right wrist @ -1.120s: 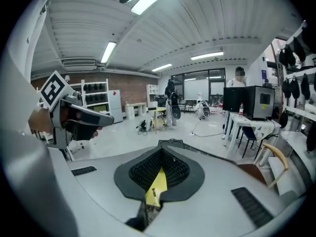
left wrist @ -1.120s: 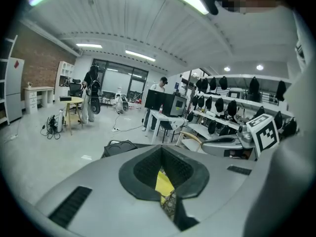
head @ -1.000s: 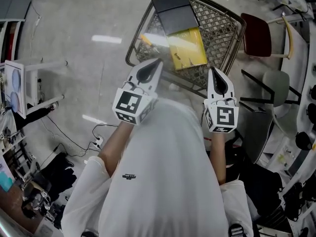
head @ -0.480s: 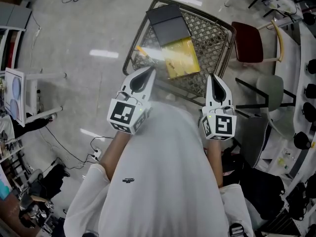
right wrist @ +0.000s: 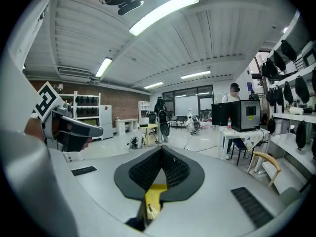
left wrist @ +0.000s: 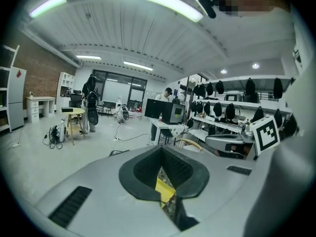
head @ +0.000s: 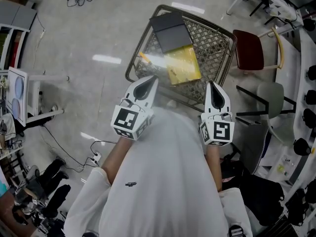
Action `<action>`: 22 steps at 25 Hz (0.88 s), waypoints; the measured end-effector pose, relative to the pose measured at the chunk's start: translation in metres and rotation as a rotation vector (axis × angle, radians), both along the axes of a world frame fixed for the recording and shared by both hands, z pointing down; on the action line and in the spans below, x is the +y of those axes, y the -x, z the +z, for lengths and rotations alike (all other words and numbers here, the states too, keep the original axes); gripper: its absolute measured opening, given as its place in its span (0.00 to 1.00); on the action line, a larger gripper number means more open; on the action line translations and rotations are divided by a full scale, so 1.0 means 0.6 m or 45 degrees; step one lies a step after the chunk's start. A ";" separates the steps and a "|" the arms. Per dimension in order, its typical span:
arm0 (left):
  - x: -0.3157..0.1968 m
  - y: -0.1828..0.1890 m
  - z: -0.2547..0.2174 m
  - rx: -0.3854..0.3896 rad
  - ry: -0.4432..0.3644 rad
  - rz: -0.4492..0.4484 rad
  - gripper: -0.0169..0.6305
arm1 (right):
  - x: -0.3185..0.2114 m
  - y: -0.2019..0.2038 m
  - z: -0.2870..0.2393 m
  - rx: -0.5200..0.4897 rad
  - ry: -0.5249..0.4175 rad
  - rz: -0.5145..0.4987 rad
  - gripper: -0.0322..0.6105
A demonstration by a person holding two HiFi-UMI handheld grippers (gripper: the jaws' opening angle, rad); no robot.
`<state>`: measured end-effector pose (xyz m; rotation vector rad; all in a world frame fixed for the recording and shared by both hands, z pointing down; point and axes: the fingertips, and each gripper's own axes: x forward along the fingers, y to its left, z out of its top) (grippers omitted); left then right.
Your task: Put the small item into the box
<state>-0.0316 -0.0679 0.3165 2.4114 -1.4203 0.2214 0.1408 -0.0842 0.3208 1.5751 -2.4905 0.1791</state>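
A wire cart [head: 220, 39] stands on the floor ahead of me. In it lie a yellow box [head: 181, 66] and a flat dark grey item [head: 171, 24]. I see no small loose item. My left gripper [head: 151, 81] is held before my white shirt, its tip over the cart's near rim, jaws shut on nothing. My right gripper [head: 216, 86] hangs beside it at the cart's near right corner, also shut and empty. In the left gripper view the shut left gripper [left wrist: 160, 150] shows a slice of yellow box [left wrist: 165, 189] below its pads. The right gripper [right wrist: 162, 150] likewise shows the yellow box [right wrist: 155, 191].
A dark red chair [head: 248, 48] and a grey chair [head: 270, 90] stand right of the cart. A white stand [head: 29, 83] is at the left, with cables [head: 94, 142] on the floor near it. Desks, a microwave and hanging bags fill the room beyond.
The head view has shifted a little, so the cart sits slightly higher in the frame. Both grippers stay shut in front of my chest, nearly where they were.
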 end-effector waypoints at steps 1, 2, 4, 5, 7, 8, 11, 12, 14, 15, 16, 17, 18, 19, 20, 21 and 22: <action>0.001 0.001 0.000 0.000 0.001 -0.001 0.03 | 0.000 0.001 0.000 -0.005 0.001 0.001 0.05; 0.000 0.003 0.000 -0.001 0.001 -0.001 0.03 | -0.001 0.003 0.000 -0.009 0.002 0.001 0.05; -0.002 0.007 0.000 -0.002 0.003 -0.004 0.03 | -0.003 0.006 0.001 -0.011 0.006 -0.004 0.05; -0.002 0.008 0.000 -0.002 0.004 -0.005 0.03 | -0.004 0.008 0.001 -0.011 0.009 -0.009 0.05; -0.003 0.007 0.000 0.000 0.005 -0.005 0.03 | -0.004 0.010 0.002 -0.008 0.013 -0.020 0.05; -0.002 0.007 0.000 0.000 0.006 -0.004 0.03 | -0.004 0.011 0.003 -0.005 0.014 -0.024 0.05; 0.000 0.008 0.000 0.000 0.006 -0.002 0.03 | -0.003 0.016 0.002 0.017 0.006 -0.032 0.05; 0.000 0.008 0.000 0.000 0.005 0.000 0.03 | -0.003 0.018 0.001 0.030 0.000 -0.033 0.05; 0.001 0.009 -0.001 0.001 0.005 0.003 0.03 | -0.002 0.021 0.000 0.039 -0.004 -0.035 0.05; 0.001 0.009 -0.002 0.001 0.005 0.004 0.03 | -0.001 0.022 -0.001 0.035 -0.003 -0.036 0.05; 0.002 0.010 -0.002 0.001 0.005 0.005 0.03 | -0.001 0.024 -0.001 0.031 -0.002 -0.037 0.05; 0.002 0.011 -0.002 0.000 0.005 0.004 0.03 | 0.000 0.025 -0.002 0.028 -0.003 -0.038 0.05; 0.003 0.011 -0.002 0.000 0.004 0.004 0.03 | 0.001 0.026 -0.003 0.028 -0.005 -0.040 0.05; 0.004 0.011 -0.003 0.000 0.003 0.003 0.03 | 0.002 0.026 -0.005 0.028 -0.007 -0.042 0.05; 0.006 0.010 -0.003 0.000 0.003 0.003 0.03 | 0.003 0.026 -0.006 0.028 -0.009 -0.044 0.05; 0.007 0.010 -0.003 0.000 0.002 0.003 0.03 | 0.005 0.026 -0.007 0.028 -0.011 -0.045 0.05; 0.008 0.009 -0.004 0.000 0.002 0.004 0.03 | 0.006 0.026 -0.008 0.028 -0.013 -0.046 0.05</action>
